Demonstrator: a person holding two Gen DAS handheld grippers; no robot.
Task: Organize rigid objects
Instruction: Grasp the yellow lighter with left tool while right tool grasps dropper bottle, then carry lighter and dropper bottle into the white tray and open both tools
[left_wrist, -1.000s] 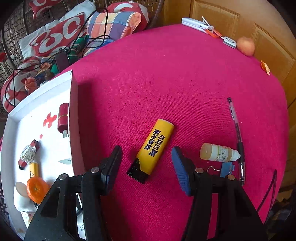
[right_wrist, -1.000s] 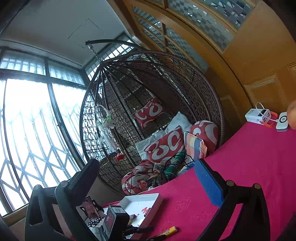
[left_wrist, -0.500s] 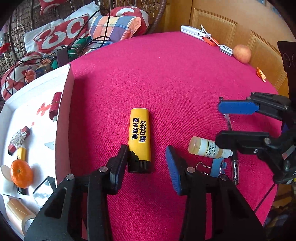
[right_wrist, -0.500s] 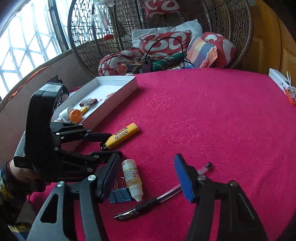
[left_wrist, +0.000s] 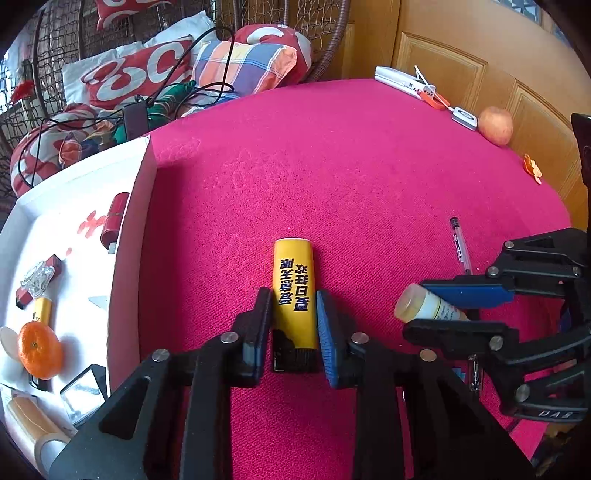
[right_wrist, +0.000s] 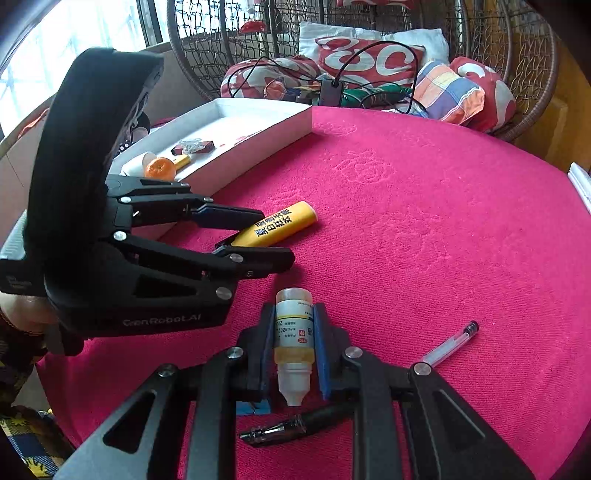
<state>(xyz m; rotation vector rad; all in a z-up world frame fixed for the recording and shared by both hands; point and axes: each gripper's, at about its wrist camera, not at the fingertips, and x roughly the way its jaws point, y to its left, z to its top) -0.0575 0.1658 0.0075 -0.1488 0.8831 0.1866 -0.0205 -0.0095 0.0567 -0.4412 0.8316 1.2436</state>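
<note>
Both tools have closed in since a moment ago: my left tool now pinches the yellow lighter flat on the red tabletop, my right tool clamps the small dropper bottle. Pen just beside it, white tray off left.
</note>
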